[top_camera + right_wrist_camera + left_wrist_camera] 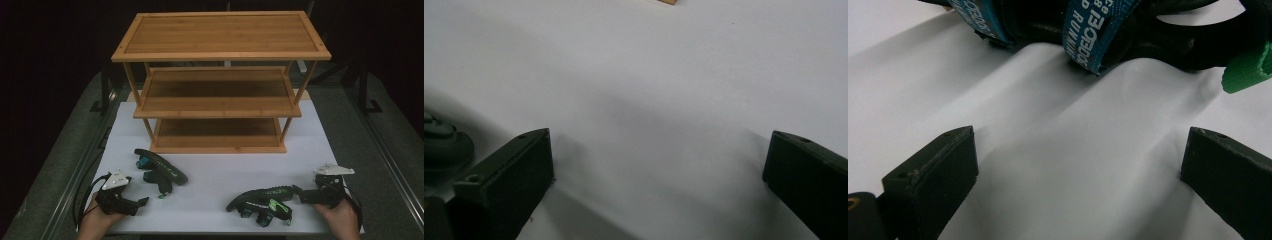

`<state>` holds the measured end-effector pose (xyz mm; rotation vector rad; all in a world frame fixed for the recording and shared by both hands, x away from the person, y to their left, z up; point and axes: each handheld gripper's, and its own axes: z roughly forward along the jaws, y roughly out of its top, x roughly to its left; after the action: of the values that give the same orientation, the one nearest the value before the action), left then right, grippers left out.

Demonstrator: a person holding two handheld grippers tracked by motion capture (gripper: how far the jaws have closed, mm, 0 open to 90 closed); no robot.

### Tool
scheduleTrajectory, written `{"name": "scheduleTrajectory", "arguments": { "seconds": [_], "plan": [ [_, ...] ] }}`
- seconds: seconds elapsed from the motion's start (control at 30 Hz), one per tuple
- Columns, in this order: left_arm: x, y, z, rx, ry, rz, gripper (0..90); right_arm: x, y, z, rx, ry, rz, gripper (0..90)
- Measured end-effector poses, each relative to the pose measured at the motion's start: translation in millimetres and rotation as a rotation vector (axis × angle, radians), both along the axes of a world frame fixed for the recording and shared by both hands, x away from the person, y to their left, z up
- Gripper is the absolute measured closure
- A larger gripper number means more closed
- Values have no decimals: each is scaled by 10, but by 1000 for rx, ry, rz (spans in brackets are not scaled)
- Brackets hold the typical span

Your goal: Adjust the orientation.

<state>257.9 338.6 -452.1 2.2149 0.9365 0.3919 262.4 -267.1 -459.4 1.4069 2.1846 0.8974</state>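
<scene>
Two black sandals lie on the white table (210,172) in front of a wooden shelf. The left sandal (161,171) has blue straps; the right sandal (262,201) has bright green trim. My left gripper (143,201) sits low at the front left, open, just short of the left sandal. In the left gripper view its empty jaws (1080,150) face the sandal's blue straps (1088,30) and a green tab (1248,70). My right gripper (298,192) is open beside the right sandal's end. In the right gripper view the spread jaws (659,155) frame bare table, with the sandal's edge (441,145) at left.
A three-tier bamboo shelf (220,55) stands at the back of the table, its tiers bare. A corner of its base (667,1) shows in the right gripper view. Dark floor and metal rails (80,165) flank the table.
</scene>
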Motion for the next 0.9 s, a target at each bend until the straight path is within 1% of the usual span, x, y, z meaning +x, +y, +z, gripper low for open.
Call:
{"name": "scheduleTrajectory", "arguments": {
  "seconds": [0.23,0.27,0.3,0.33,0.37,0.4,0.47,0.5,0.53,0.57,0.6,0.63,0.67,0.7,0.73,0.77,0.8,0.87,0.9],
  "plan": [
    [0,2,2,-1,0,2,20,2,0,0,0,1,1,0],
    [-6,11,6,-9,-7,13,37,2,-1,0,0,1,1,0],
    [-6,11,6,-9,-7,13,57,3,-1,0,0,1,1,0],
    [-8,20,10,-10,-14,20,57,3,-1,0,0,1,1,0],
    [-14,36,16,-24,-25,41,119,3,-2,0,1,1,1,0],
    [-14,36,16,-24,-25,41,149,3,-2,0,1,1,1,0],
    [-13,50,22,-35,-23,49,157,2,-1,0,1,1,1,0],
    [-13,50,22,-35,-23,49,182,2,-1,0,1,1,1,0],
    [-19,51,26,-36,-29,45,216,0,-1,0,1,0,0,0],
    [-24,51,28,-39,-33,36,216,0,-1,0,1,0,0,0],
    [-38,46,31,-45,-42,21,242,0,0,0,1,1,-1,0],
    [-45,46,35,-46,-47,19,300,0,0,0,1,0,-1,0],
    [-51,47,40,-46,-53,16,320,-1,0,0,1,1,-1,0],
    [-60,60,61,-53,-64,10,378,-1,0,0,1,0,-1,0],
    [-60,60,61,-53,-64,10,424,-1,0,0,1,0,-1,0],
    [-64,70,79,-67,-71,9,424,-1,0,0,1,0,-1,0],
    [-73,99,129,-88,-81,7,557,2,0,0,0,1,1,0],
    [-77,115,155,-94,-84,7,689,3,-1,0,0,1,1,0],
    [-85,133,183,-104,-85,7,689,3,0,0,0,2,1,0]
  ]
}}
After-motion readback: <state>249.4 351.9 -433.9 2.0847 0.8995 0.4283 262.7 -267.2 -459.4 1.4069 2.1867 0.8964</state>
